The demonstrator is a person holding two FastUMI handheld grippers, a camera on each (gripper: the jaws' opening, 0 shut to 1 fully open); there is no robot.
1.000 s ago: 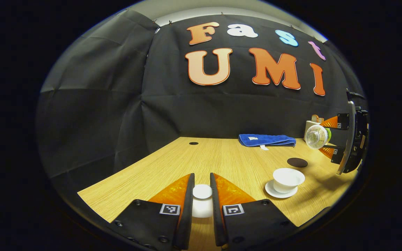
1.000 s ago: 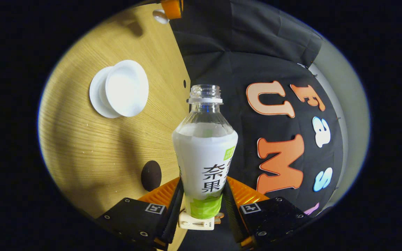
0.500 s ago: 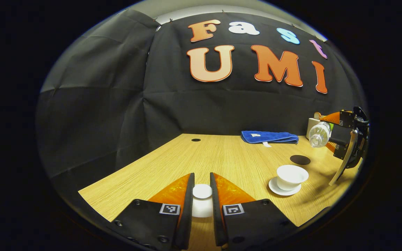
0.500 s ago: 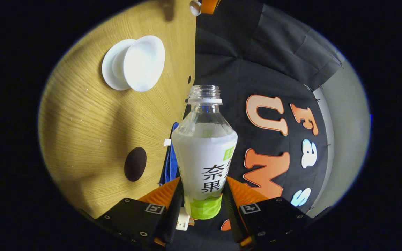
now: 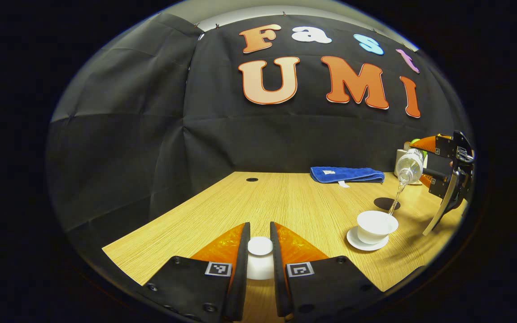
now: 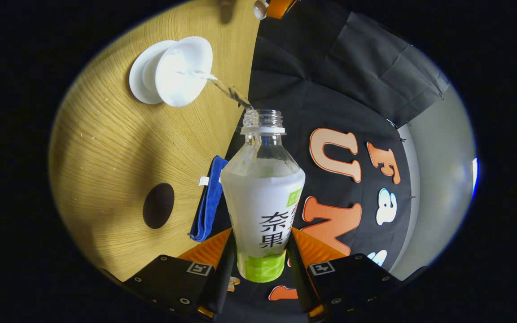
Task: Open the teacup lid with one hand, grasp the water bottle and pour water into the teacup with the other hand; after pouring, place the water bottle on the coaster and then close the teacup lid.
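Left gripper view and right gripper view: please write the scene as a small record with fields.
left gripper: shut on the lid, low over the table
right gripper: shut on the bottle, tilted
water: streaming into the cup
cup: open, on its saucer
coaster: bare
blue cloth: at the table's far edge
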